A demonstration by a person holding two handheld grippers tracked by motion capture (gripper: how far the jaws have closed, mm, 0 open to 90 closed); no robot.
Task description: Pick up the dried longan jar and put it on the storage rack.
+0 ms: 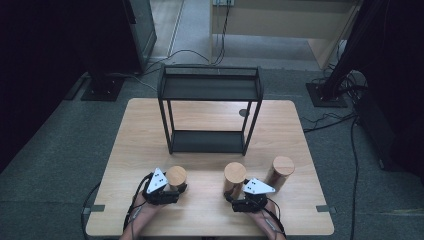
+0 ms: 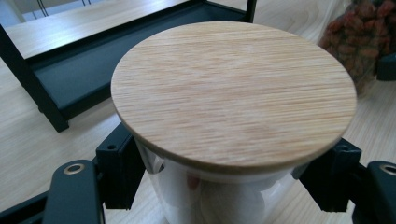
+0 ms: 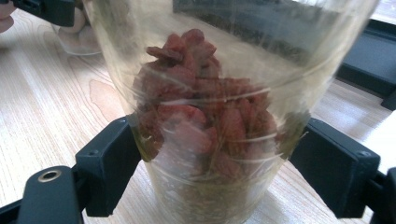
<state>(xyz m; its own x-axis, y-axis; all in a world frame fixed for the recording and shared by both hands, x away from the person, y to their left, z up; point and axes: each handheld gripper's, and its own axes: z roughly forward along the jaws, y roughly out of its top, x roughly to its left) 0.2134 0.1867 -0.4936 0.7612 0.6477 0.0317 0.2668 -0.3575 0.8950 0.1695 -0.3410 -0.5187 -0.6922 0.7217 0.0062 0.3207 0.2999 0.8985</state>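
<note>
Three glass jars with round wooden lids stand on the near part of the wooden table, in front of the black two-level shelf. The left gripper is clenched on the left jar; in the left gripper view its black pads press on both sides of the clear wall just under the wooden lid, so this is a high hold near the top. The right gripper grasps the middle jar lower on the body, where the glass wall is straight and the red dried fruit fills the lower part. The third jar stands free at the right, just beside the right gripper. I judge the jars to be stiff, smooth and rather slippery, and fragile if they knock against the metal frame of the shelf. The filled jar will probably feel heavier at the bottom, so a hold around the middle of the body seems steadier. The lids may sit loose, so it is better not to lift by them. Both jars should stay upright while they are carried to a shelf level.
</note>
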